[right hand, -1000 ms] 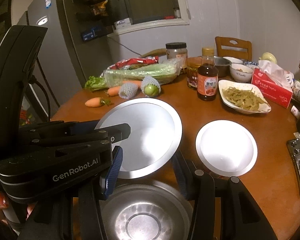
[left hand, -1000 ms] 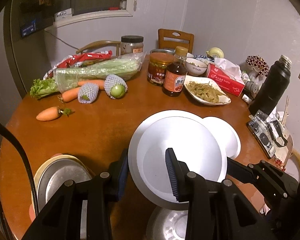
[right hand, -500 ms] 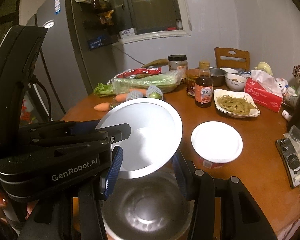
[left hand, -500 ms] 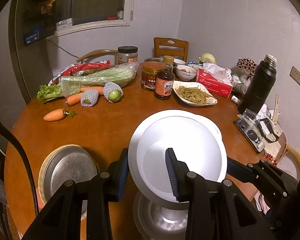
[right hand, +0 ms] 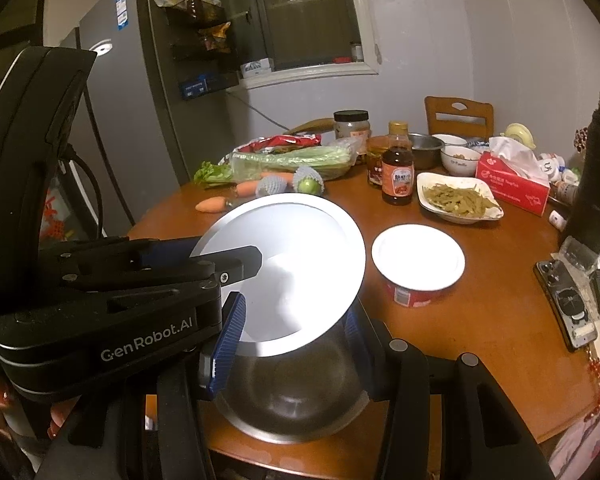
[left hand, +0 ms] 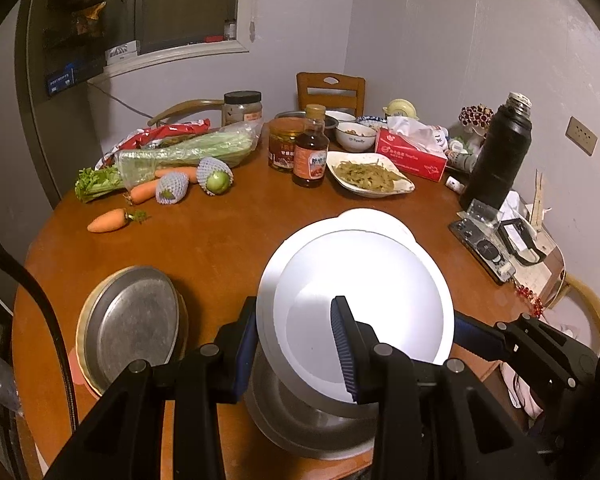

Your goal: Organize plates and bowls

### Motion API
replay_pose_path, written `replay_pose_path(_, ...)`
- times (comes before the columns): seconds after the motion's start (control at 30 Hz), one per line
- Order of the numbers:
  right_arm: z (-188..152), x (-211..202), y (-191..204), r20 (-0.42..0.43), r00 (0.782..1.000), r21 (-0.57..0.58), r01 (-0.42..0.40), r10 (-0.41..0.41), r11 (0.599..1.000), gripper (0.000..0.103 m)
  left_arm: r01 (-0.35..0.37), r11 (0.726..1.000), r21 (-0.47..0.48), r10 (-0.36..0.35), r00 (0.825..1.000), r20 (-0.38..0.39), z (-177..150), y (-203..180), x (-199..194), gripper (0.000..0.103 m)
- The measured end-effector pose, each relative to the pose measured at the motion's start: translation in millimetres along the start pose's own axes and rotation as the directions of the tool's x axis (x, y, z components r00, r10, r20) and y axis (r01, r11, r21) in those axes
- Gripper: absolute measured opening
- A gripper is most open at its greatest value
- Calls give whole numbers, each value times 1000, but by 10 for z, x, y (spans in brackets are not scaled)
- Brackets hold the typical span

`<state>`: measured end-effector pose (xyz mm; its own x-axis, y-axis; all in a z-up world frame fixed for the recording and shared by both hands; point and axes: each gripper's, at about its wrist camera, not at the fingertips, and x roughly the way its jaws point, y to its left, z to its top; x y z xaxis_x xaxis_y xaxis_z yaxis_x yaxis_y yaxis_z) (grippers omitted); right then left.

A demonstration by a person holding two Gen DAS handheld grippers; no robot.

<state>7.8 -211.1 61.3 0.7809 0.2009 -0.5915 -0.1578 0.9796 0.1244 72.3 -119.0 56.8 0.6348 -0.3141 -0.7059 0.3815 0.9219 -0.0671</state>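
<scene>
At the surface's (left hand: pixel 220 248) front-left edge lies a metal plate stack (left hand: pixel 132 320). Over the front edge, the left claw (left hand: pixel 294 316) narrowly clamps the white plate's (left hand: pixel 360 280) near rim. The right claw (right hand: pixel 294 316) apparently grips the steel bowl (right hand: pixel 292 396) beneath. Judged step: carrying; next, lowering each onto matching ware. The plate tilts, far rim raised; being round, it has no long axis.

I see the plate (left hand: pixel 364 304) tilted above a steel bowl (left hand: pixel 300 420) at the bench (left hand: pixel 220 248) near edge; stacked metal pans (left hand: pixel 132 324) left, covered cup (right hand: pixel 418 260) right, carrots (left hand: pixel 108 220) behind.
</scene>
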Motion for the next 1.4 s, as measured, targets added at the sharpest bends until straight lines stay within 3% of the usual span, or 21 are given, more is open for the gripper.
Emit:
replay_pose_path(0.8,-369,269,-74,-121,993,-7,-9,8,1000,52,1,1000,-31,-5,993,-122,-353,30,409,36)
replay_pose_path(1.4,-480,529,-116,-164,986,-10,-1,-1,1000,52,-20,999,-35,15,989,-147,-455,77,612,36)
